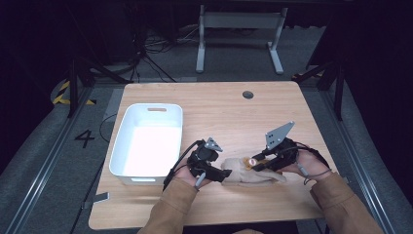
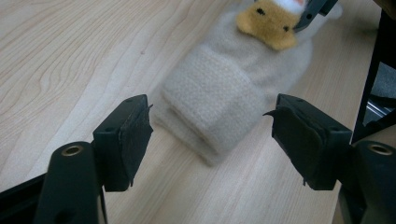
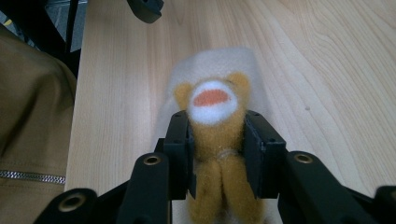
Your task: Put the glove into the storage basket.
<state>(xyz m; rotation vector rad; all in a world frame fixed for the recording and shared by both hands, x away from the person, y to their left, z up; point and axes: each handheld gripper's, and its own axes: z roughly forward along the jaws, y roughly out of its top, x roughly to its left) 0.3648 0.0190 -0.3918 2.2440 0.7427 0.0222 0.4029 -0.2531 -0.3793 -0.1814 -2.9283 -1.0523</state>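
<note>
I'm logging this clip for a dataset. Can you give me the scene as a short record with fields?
surface: wooden table
bin: white bin, left side of the table
item: cream fuzzy sock with yellow bear toy, lying on the table
left tongs: open, astride the sock's cuff end
right tongs: shut on the bear toy

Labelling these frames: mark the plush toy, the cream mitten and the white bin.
plush toy [image 3: 212, 105], right gripper view, on its white muzzle.
cream mitten [image 2: 219, 95], left gripper view, on its knitted cuff.
white bin [image 1: 118, 146], high view, on its left rim.
</note>
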